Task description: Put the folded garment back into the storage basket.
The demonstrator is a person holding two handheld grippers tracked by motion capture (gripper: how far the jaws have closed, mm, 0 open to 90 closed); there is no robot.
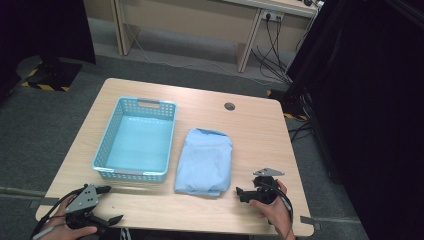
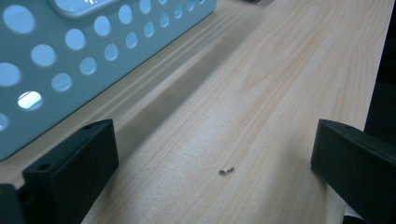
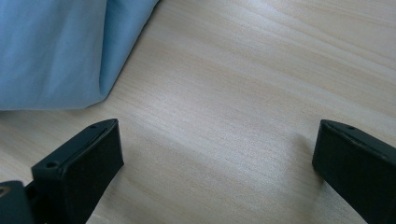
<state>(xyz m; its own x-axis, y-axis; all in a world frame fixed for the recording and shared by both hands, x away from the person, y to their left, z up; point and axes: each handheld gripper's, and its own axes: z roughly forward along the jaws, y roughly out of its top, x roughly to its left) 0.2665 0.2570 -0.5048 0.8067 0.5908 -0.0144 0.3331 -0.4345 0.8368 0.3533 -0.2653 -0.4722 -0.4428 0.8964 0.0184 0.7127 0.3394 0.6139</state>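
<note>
The folded blue cloth (image 1: pixel 204 162) lies mid-tabletop toward the near edge, beside the basket (image 1: pixel 108 145). It looks soft and light; pinch its doubled near-right corner. Both the left hand-held gripper (image 1: pixel 107 204) and right hand-held gripper (image 1: pixel 241 192) gape empty.

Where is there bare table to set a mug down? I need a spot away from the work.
The table is bare right of the folded blue cloth, out to its right edge, and along the far edge beyond the cloth, around the round cable hole. The left half is crowded by the blue basket; both grippers occupy the near strip.
</note>
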